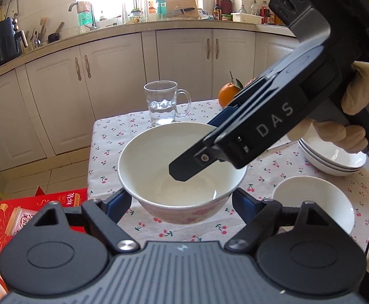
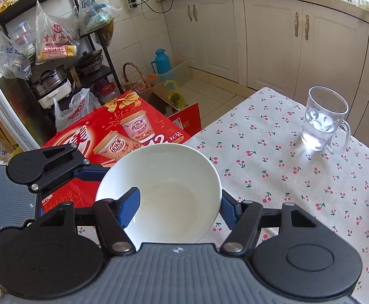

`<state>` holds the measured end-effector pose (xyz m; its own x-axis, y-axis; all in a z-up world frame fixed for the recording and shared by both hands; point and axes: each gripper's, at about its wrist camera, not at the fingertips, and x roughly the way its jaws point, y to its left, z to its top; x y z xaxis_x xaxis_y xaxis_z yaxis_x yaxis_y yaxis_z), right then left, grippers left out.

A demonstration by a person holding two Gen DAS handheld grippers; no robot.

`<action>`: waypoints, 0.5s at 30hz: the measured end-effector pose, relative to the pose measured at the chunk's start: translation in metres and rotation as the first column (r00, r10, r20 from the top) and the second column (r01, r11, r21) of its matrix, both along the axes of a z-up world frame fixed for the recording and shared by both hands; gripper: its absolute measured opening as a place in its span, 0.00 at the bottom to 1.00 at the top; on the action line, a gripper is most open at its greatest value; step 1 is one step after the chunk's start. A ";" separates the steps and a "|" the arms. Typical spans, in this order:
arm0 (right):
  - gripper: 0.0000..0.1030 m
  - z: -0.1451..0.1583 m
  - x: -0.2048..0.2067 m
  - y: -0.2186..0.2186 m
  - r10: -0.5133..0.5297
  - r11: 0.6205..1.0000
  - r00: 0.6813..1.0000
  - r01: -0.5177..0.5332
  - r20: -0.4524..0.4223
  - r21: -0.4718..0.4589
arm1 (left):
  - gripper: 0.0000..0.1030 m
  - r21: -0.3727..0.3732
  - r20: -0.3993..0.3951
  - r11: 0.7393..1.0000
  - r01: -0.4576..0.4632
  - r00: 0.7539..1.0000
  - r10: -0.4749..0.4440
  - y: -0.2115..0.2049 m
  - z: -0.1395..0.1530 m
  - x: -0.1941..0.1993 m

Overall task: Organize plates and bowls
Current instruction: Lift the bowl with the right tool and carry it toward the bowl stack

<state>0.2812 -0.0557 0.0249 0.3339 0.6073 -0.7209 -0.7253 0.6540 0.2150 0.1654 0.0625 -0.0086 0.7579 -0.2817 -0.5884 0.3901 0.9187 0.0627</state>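
Both the left hand-held gripper (image 1: 182, 197) and right hand-held gripper (image 2: 177, 207) grasp the white bowl (image 1: 177, 167), lifted near the glass mug (image 1: 163, 102).

The cherry-print table (image 1: 113, 136) holds a glass mug (image 1: 163, 103), orange (image 1: 228, 95), small bowl (image 1: 313, 202), stacked plates (image 1: 334, 160).

A glossy white ceramic bowl (image 1: 182, 167), a clear smooth glass mug (image 1: 163, 103) and matt cherry-print cloth (image 2: 273, 152) over the table.

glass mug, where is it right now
The glass mug stands at the table's far edge in the left wrist view, behind the held bowl and left of the orange.
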 end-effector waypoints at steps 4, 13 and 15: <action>0.70 0.009 -0.020 -0.013 -0.013 1.000 1.000 0.012 0.019 0.014 | 0.84 0.001 0.007 1.000 0.020 1.000 -0.020 -0.009 0.007 -0.015; 0.70 0.017 -0.058 -0.043 -0.051 0.999 0.997 0.050 0.050 0.020 | 0.84 -0.006 0.007 0.997 0.075 0.997 -0.075 -0.031 0.013 -0.040; 0.70 0.018 -0.066 -0.051 -0.063 0.998 0.996 0.062 0.055 0.021 | 0.84 -0.006 0.007 0.996 0.089 0.996 -0.089 -0.038 0.014 -0.044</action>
